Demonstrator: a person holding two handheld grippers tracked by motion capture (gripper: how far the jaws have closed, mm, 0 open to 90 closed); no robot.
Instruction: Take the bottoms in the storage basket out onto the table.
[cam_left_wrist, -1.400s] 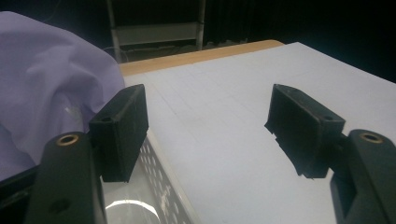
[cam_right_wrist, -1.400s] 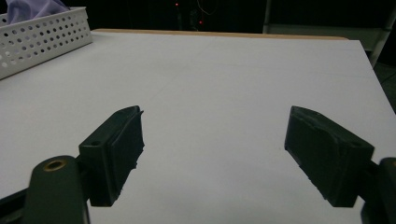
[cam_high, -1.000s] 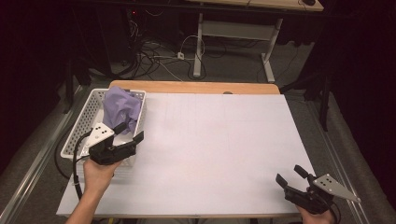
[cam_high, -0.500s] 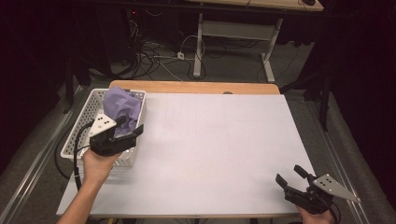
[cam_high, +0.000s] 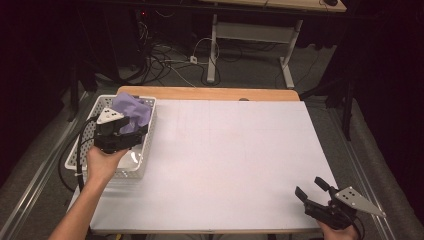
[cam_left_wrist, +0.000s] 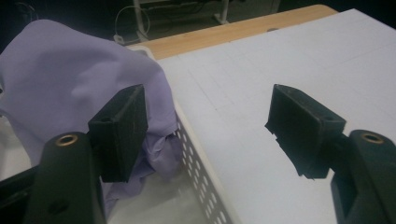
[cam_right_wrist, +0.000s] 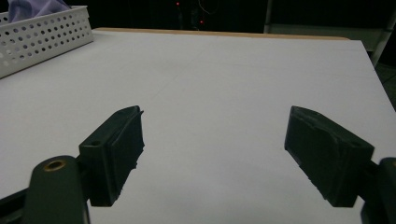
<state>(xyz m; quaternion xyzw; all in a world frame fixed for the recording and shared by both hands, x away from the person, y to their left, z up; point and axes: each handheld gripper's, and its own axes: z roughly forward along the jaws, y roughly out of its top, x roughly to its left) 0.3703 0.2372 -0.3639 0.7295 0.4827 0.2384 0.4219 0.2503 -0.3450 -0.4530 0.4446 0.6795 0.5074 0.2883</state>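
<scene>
Jaws on the left tool (cam_left_wrist: 205, 135) stand spread with nothing between them, one jaw over the basket (cam_left_wrist: 201, 172) beside the cloth (cam_left_wrist: 70, 88), the other over the table (cam_left_wrist: 289, 56). That gap looks set for a pinch on the cloth's near fold, which bulges above the basket's rim. From the high view the left tool (cam_high: 131, 136) hangs over the basket (cam_high: 85, 145), its nose pointing toward the cloth (cam_high: 131, 109) heaped at the far end. The left hand (cam_high: 102, 161) grips it from behind, forearm slanting in from the bottom edge. The right tool (cam_high: 312, 192), also spread and empty, rests low at the table's (cam_high: 230, 150) near right corner, well apart from the basket, likely waiting.
</scene>
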